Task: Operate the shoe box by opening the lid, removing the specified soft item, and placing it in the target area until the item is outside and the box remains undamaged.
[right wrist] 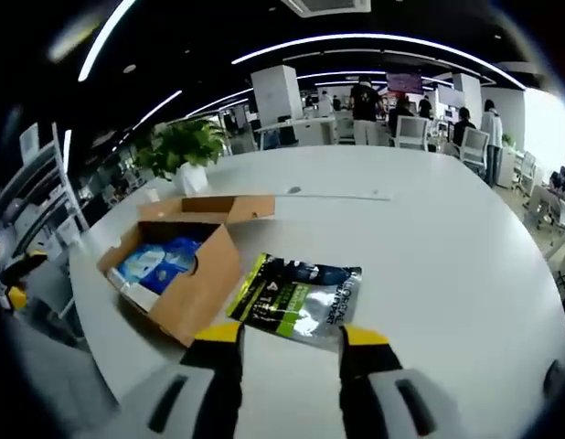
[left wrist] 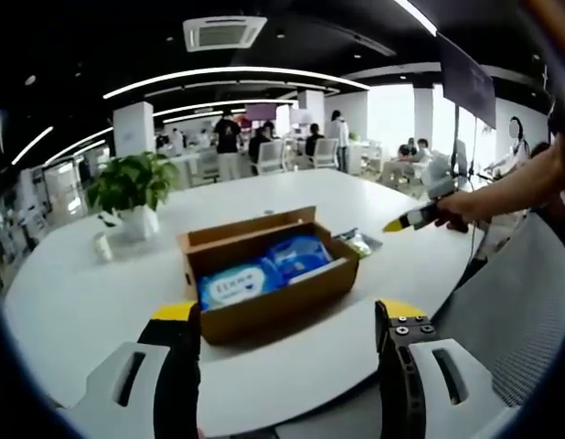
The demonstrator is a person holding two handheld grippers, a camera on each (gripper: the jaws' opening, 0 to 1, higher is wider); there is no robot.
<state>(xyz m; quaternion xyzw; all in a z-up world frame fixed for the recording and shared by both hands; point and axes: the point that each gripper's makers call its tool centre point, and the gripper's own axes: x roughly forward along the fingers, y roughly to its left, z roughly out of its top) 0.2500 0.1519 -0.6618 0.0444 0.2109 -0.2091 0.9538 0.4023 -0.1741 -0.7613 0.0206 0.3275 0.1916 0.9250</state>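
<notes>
The brown cardboard shoe box (left wrist: 264,306) stands open on the white round table (left wrist: 81,302), its lid flap (left wrist: 250,229) folded back. Blue soft packs (left wrist: 264,273) lie inside. My left gripper (left wrist: 284,315) is open, its jaws wide apart just short of the box's near wall. A hand holds my right gripper (left wrist: 418,216) above the table to the right of the box. In the right gripper view, a black and green pouch (right wrist: 296,297) lies flat on the table beside the box (right wrist: 196,293). My right gripper (right wrist: 292,337) is open just behind the pouch, nothing between its jaws.
A potted plant (left wrist: 132,192) and a small cup (left wrist: 101,245) stand behind the box to the left. A grey mesh chair (left wrist: 529,302) sits at the table's near right edge. People, chairs and desks fill the far room.
</notes>
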